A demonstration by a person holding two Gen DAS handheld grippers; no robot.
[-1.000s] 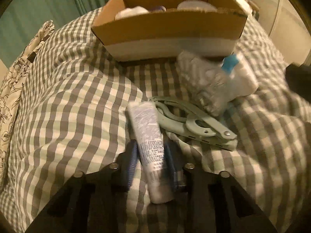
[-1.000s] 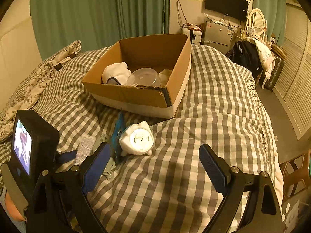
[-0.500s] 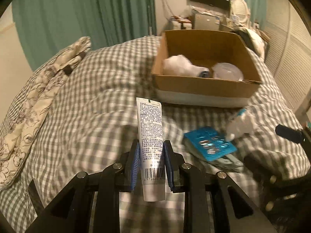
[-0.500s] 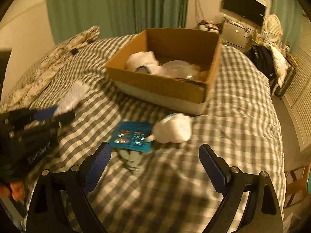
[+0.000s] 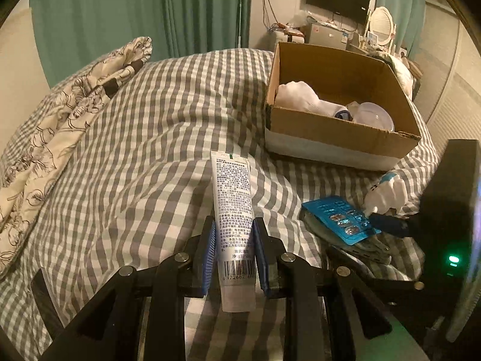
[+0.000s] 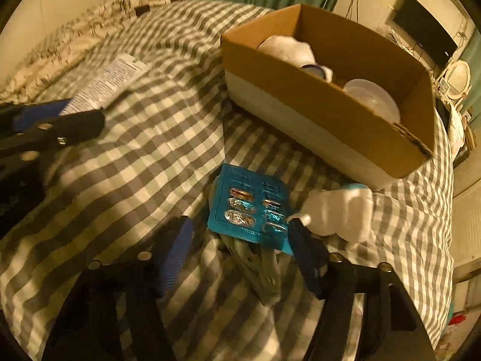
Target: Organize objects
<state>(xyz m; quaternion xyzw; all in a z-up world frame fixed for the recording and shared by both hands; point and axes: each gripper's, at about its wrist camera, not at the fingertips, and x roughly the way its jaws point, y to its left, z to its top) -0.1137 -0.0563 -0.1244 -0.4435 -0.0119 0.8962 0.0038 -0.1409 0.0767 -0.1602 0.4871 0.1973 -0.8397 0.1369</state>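
Observation:
My left gripper [image 5: 234, 234] is shut on a white printed tube [image 5: 233, 210] and holds it above the checked bedspread. The tube also shows in the right wrist view [image 6: 105, 82]. My right gripper [image 6: 240, 237] is open, low over a blue blister pack [image 6: 251, 206] that lies on a grey-green folding hanger [image 6: 258, 267]. A white squeeze bottle [image 6: 342, 213] lies just right of the pack, beside my right finger. The open cardboard box [image 5: 339, 147] holds white cloth [image 5: 297, 96] and a clear lidded tub [image 5: 374, 115].
A floral pillow [image 5: 60, 120] lies along the bed's left side. Green curtains [image 5: 135, 9], a TV and a cluttered desk stand beyond the bed. The bedspread [image 5: 135, 165] is rumpled, with folds around the box.
My left gripper lifted the tube off the bed and holds it raised. My right gripper moved down and forward to the blister pack and hanger.

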